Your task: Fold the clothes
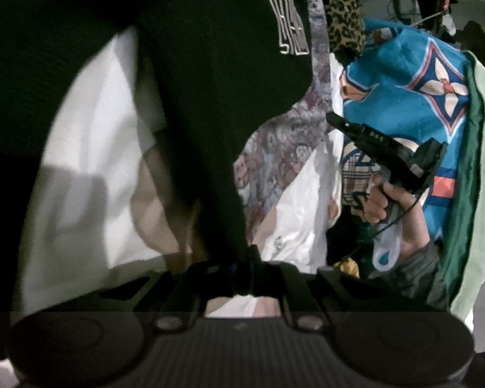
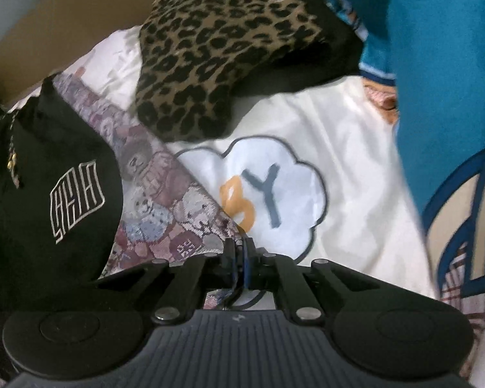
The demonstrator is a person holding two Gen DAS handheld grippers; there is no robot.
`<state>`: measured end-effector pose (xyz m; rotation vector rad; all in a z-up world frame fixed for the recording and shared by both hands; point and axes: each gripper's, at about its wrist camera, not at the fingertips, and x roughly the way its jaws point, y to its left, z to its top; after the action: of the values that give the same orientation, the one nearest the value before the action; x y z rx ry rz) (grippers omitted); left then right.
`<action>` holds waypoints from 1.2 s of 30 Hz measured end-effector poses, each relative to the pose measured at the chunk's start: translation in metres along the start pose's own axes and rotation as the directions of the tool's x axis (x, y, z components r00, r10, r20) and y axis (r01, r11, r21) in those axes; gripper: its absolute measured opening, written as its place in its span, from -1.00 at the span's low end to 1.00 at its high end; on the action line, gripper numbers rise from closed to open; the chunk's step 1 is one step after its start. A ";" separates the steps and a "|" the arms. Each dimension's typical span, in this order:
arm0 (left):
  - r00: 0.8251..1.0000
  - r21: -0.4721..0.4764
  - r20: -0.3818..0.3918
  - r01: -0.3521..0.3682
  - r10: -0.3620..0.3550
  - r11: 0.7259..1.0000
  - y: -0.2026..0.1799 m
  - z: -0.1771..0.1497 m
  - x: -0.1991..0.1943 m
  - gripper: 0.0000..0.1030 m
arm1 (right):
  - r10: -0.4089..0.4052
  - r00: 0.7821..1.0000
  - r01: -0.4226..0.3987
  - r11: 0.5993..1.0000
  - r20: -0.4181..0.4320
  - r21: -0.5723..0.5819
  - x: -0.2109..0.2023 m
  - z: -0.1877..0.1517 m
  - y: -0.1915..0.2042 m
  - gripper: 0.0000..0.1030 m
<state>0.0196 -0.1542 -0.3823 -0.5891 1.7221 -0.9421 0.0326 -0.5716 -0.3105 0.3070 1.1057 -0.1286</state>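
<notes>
A black garment (image 1: 210, 80) with a white outlined logo hangs close in front of the left wrist view and runs down to my left gripper (image 1: 252, 257), whose jaws are shut on its edge. The same black garment (image 2: 42, 226) lies at the left of the right wrist view. My right gripper (image 2: 239, 244) is shut at the edge of a bear-print cloth (image 2: 165, 200), where it meets a white garment (image 2: 339, 129) with a cloud print. In the left wrist view a hand (image 1: 388, 207) holds the right gripper (image 1: 329, 117), its tip on the bear-print cloth (image 1: 281, 148).
A leopard-print piece (image 2: 223, 48) lies on the white garment at the back. A teal patterned cloth (image 2: 436, 48) hangs at the right, with a green cloth (image 1: 472, 177) beside it. A cardboard box (image 2: 64, 26) stands at the far left. Pale fabric (image 1: 90, 129) shows behind the black garment.
</notes>
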 end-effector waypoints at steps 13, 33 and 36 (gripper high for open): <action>0.996 0.019 -0.067 -0.056 0.058 0.998 0.009 -0.015 0.007 -0.90 | -0.038 0.999 0.038 0.999 -0.036 -0.016 0.003 -0.002 0.000 -0.96; 0.951 0.143 0.268 -0.197 0.154 0.970 -0.035 0.052 -0.119 -0.14 | -0.068 0.997 0.067 0.998 0.038 0.015 -0.036 -0.004 0.009 -0.72; 0.923 0.108 0.332 -0.240 0.193 0.965 -0.029 0.056 -0.138 -0.13 | -0.036 0.997 0.035 0.999 0.066 0.016 -0.044 0.001 0.019 -0.72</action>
<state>0.1178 -0.0829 -0.2904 -0.4163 1.3818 -0.7612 0.0182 -0.5563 -0.2675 0.2947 1.0451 -0.1777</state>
